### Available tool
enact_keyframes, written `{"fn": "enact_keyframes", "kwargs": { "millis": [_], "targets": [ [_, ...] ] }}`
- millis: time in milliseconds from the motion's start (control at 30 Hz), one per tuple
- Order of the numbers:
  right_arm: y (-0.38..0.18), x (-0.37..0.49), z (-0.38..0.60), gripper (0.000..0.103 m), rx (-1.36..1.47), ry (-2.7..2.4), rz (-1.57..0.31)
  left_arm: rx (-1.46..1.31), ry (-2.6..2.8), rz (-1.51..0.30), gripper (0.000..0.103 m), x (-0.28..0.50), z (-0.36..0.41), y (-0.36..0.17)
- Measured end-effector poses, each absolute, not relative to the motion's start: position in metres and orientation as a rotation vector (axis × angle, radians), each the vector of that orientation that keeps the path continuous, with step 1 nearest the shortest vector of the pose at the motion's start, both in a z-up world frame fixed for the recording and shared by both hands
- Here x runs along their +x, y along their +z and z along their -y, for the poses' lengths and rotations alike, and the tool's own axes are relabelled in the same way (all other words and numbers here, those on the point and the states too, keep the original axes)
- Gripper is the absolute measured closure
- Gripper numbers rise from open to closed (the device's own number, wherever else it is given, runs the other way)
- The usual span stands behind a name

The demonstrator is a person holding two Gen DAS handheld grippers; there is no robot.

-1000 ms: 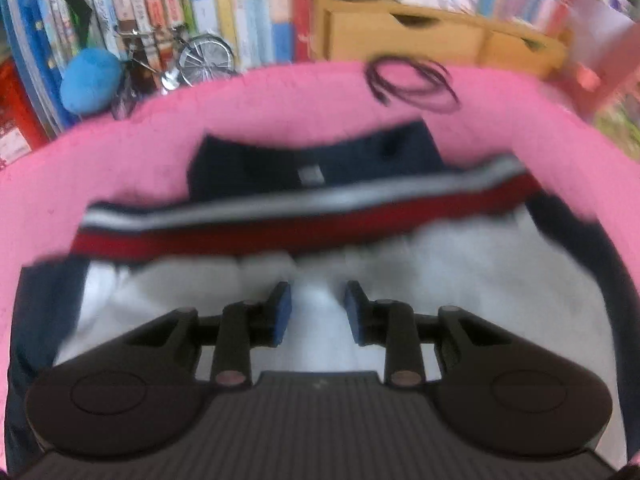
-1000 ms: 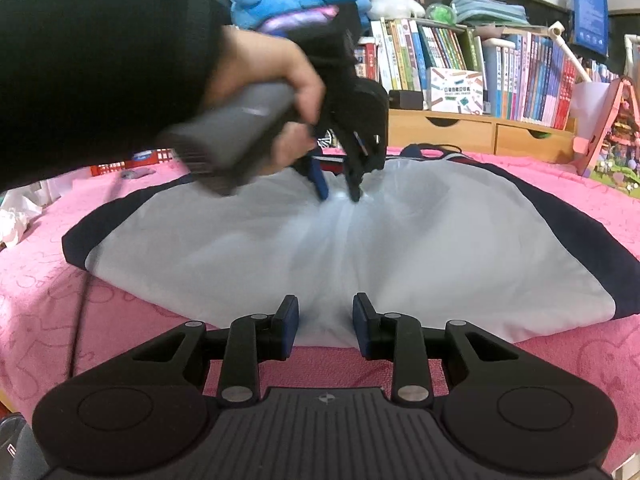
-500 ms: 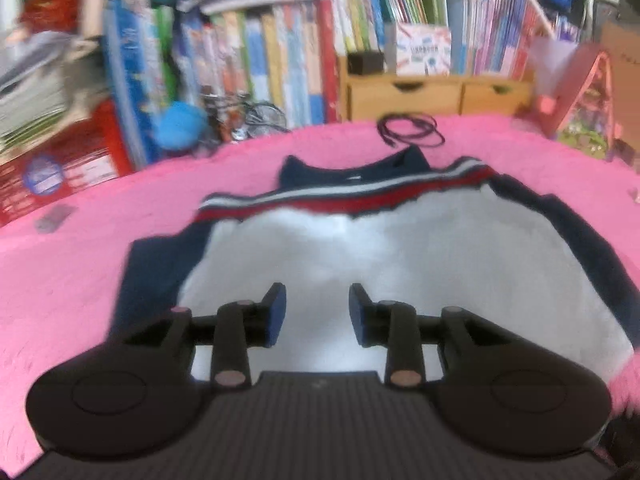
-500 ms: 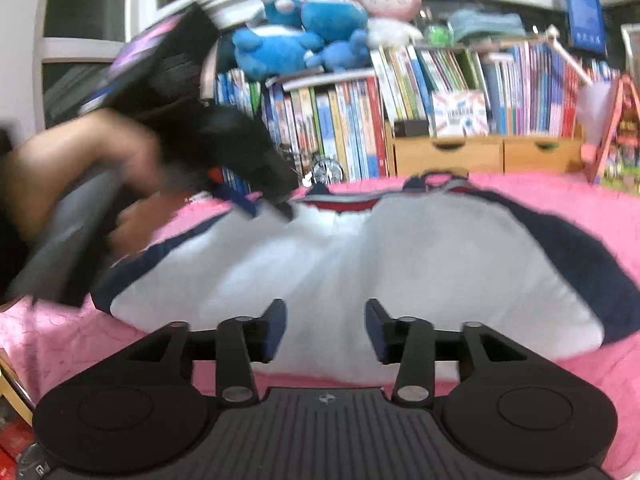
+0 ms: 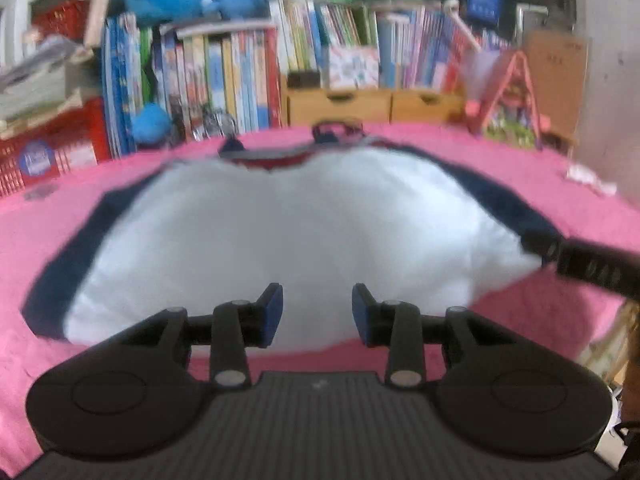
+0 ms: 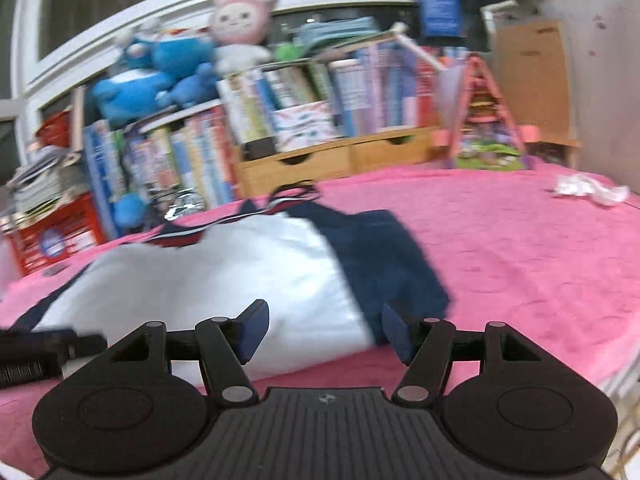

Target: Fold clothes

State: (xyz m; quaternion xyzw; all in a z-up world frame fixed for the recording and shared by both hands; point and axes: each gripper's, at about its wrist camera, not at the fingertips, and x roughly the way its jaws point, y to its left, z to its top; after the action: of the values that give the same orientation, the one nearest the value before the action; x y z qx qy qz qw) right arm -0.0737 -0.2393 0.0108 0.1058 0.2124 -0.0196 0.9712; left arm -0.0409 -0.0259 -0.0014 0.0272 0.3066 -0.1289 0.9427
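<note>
White shirt with navy sleeves and a red, white and navy striped collar [image 5: 288,232] lies spread flat on the fuzzy pink cloth surface [image 5: 520,160], its hem toward the cameras and its collar toward the far bookshelf. Seen from the left wrist camera, the left gripper [image 5: 317,312] hangs over the middle of the near hem with its 2 blue-padded jaws parted by a moderate gap and nothing between them; whether the pads touch the fabric cannot be told. At the right edge of that view a black part of the other gripper reaches in beside the shirt's navy sleeve. In the right wrist view the right gripper [image 6: 324,330] sits by the shirt's near right corner, where the white body meets the navy sleeve [image 6: 384,256]; its jaws stand wide apart and empty, framing the hem edge. The sleeve lies flat on the pink cloth, and both views are blurred. Behind the shirt stand a row of colourful upright books [image 6: 200,160], a light wooden 2-drawer box [image 6: 336,156], blue plush toys [image 6: 148,80] and a pink-eared plush doll [image 6: 240,28]. Crumpled white paper [image 6: 588,190] lies well apart on the cloth at far right.
</note>
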Motion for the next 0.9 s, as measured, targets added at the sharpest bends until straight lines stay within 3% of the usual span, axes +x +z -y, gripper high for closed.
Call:
{"fn": "enact_keyframes", "kwargs": {
  "millis": [367, 667, 800, 900],
  "targets": [
    [-0.01, -0.061, 0.272, 0.036, 0.341, -0.085, -0.483, 0.078, -0.215, -0.594, 0.066, -0.046, 0.051, -0.028],
    [-0.026, -0.02, 0.309, 0.033, 0.758, 0.066, -0.501, 0.052, -0.202, -0.578, 0.065, -0.05, 0.049, -0.032],
    [-0.027, 0.006, 0.315, 0.041, 0.806, 0.047, -0.512, 0.046, -0.209, -0.574, 0.065, -0.049, 0.049, -0.033],
    [-0.024, 0.022, 0.312, 0.066, 0.806, -0.003, -0.567, 0.016, -0.235, -0.572, 0.065, -0.049, 0.042, -0.034]
  ]
}}
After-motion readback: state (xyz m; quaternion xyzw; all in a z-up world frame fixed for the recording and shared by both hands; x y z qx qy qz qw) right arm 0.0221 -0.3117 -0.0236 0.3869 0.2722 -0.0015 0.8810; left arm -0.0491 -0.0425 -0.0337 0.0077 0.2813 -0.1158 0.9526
